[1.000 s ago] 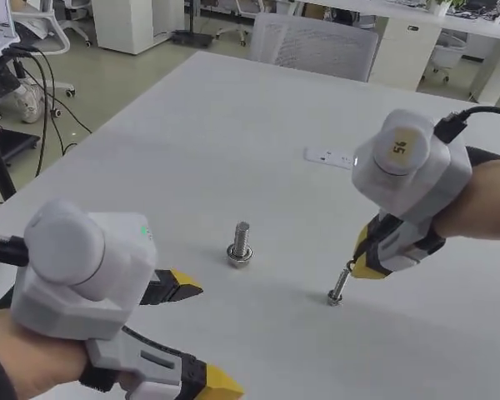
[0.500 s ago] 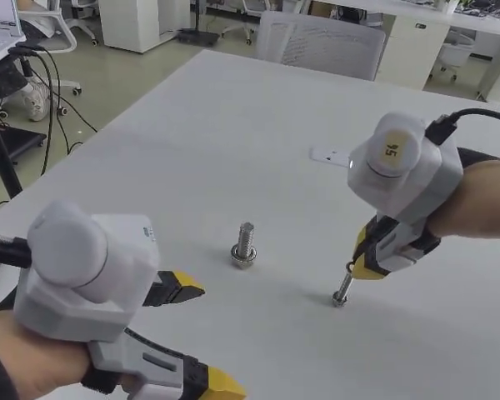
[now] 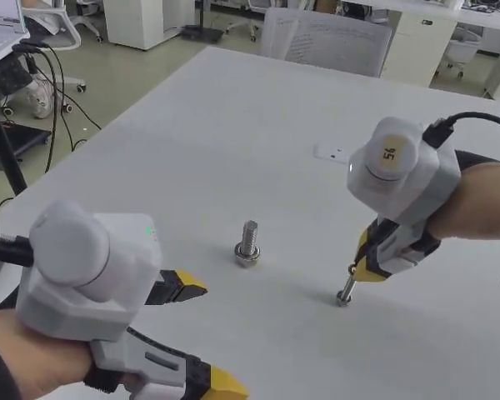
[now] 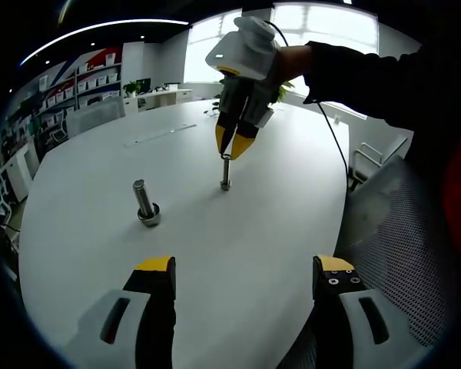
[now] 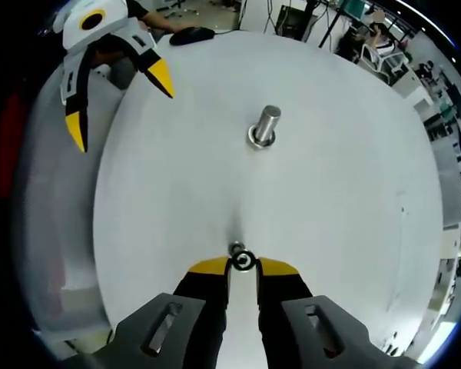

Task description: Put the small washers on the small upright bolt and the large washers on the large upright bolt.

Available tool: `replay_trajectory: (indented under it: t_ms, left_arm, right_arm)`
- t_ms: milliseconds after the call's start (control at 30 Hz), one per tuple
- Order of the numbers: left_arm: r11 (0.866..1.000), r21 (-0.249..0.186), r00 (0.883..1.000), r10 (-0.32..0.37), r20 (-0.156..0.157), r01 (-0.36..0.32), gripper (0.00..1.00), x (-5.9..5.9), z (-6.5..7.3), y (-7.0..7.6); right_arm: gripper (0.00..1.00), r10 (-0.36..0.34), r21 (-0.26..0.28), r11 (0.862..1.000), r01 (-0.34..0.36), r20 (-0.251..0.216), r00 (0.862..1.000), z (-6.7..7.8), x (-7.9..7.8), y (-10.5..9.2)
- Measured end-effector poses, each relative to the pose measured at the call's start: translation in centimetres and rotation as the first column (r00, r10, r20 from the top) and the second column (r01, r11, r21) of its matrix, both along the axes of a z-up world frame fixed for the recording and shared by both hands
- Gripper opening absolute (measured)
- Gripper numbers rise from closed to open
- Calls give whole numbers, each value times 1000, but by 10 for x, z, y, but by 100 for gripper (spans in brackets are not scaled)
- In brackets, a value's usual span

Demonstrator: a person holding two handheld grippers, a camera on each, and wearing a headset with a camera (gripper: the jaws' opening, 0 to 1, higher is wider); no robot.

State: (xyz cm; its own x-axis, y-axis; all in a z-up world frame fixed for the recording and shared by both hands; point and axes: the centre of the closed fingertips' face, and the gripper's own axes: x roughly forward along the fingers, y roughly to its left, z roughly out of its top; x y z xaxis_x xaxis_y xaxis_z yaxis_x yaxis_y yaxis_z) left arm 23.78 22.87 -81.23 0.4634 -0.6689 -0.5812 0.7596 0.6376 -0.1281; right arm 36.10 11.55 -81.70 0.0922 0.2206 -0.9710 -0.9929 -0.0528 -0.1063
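A broad white table [image 3: 233, 125] bears everything. The white-and-yellow left gripper [image 3: 208, 337] hovers at its near edge, jaws spread wide and empty. The matching right gripper [image 3: 361, 271] hangs further right, jaws narrow. A thick upright steel bolt [image 3: 248, 243] stands mid-table. A thin upright steel bolt [image 3: 345, 292] stands just under the right gripper's tips, which pinch a small silver washer [image 5: 242, 261] at its top.

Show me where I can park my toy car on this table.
The far half of the table, beyond the large bolt, is bare up to a small white label. The strip between the left gripper and that bolt is free too. Crowded where the right gripper holds a small washer at the small bolt.
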Motion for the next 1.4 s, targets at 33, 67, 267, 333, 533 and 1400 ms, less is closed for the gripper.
replay_trajectory:
  t_ms: [33,67,267,333,533,1400]
  left_arm:
    - [1000,1,1000,-1,0,1,72,0,0,0]
    - [1000,2,1000,-1,0,1,72,0,0,0]
    - [1000,1,1000,2,0,-2,72,0,-1,1]
    - [1000,1,1000,3,-2,-3,72,0,-1,1]
    - [1000,4,1000,4,-4,-4,72,0,-1,2]
    - [1000,6,1000,5,-14,-4,72,0,-3,2]
  right_arm:
    - [15,1,-1,1000,-1,0,1000,-1,0,0]
    - [15,0,-2,1000,0,-2,1000,-1,0,0]
    - [15,-2,-5,1000,2,-11,1000,-5,-1,-1]
    - [15,-3,-4,1000,3,-15,1000,-7,-1,0]
    - [15,-5,-9,1000,5,-30,1000,-17,-4,1]
    - [15,-30,-10,1000,29,-63,998,-50,-3,3]
